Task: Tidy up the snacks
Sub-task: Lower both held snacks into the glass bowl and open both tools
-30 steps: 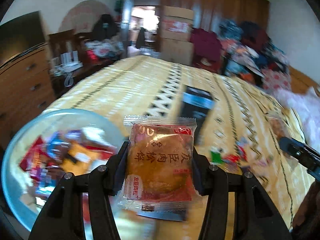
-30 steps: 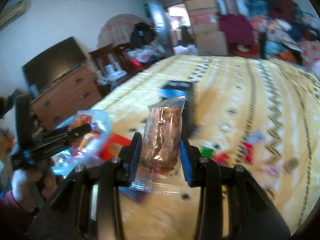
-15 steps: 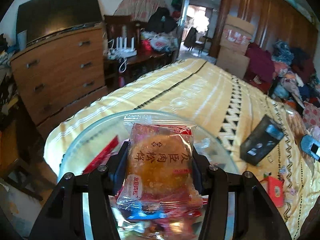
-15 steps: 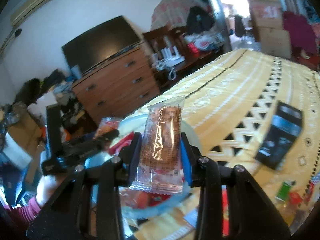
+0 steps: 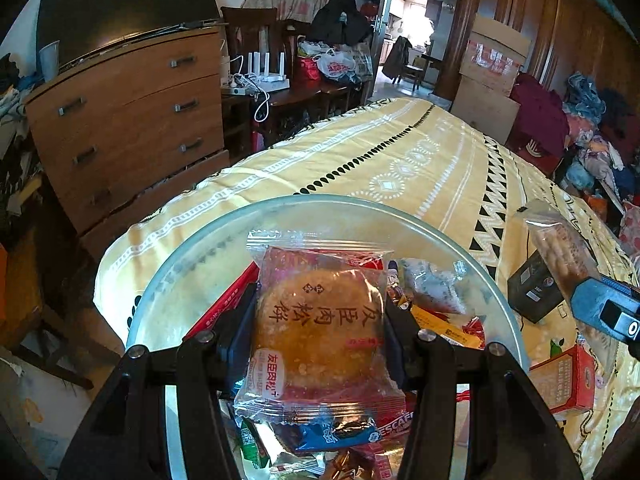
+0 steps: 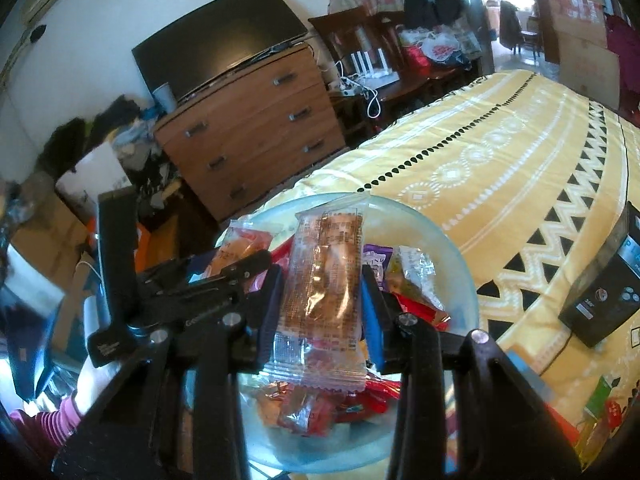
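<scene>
**A:** While both grippers hung over the round clear glass bowl (image 5: 192,264), which step was it? The left gripper (image 5: 320,320) had its fingers clamped on a flat round pastry in a crinkly clear-and-red wrapper (image 5: 318,328), and the right gripper (image 6: 322,300) pinched a long brown biscuit bar in a glossy see-through sleeve (image 6: 324,292).

**B:** Looked like the drop-off to me. The bowl sat on the yellow patterned bedspread (image 5: 400,152), already heaped with shiny foil-wrapped sweets (image 6: 316,404). The next move probably called for spreading the fingers so both packets fell in. The film's slippery and light, so they could have slid off the heap. An orange carton (image 5: 564,376) was lying on the bed outside the bowl.
</scene>
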`<state>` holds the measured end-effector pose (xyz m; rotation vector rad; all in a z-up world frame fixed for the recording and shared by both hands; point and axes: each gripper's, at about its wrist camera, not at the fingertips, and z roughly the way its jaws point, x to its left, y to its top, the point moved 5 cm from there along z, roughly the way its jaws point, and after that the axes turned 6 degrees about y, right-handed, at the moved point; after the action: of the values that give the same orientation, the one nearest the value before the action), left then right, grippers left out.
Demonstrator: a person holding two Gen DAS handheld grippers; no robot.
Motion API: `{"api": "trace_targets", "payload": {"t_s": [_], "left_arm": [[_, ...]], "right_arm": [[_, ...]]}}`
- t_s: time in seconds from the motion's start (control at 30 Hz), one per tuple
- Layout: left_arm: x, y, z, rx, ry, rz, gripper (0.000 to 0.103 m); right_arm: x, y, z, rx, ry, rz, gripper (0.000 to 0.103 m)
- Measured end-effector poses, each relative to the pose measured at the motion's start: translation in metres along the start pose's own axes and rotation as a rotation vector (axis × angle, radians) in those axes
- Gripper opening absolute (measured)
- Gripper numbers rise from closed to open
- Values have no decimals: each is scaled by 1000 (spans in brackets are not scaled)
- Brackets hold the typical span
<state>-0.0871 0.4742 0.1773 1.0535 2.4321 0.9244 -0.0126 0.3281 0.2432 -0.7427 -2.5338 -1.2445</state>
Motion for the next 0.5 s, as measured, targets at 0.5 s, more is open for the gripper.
{"api": "trace_targets", "payload": {"t_s": [0.5], "left_arm": [[0,-1,8,10,19,1,56]], "right_arm": [[5,0,12,21,3,-2,38]]}}
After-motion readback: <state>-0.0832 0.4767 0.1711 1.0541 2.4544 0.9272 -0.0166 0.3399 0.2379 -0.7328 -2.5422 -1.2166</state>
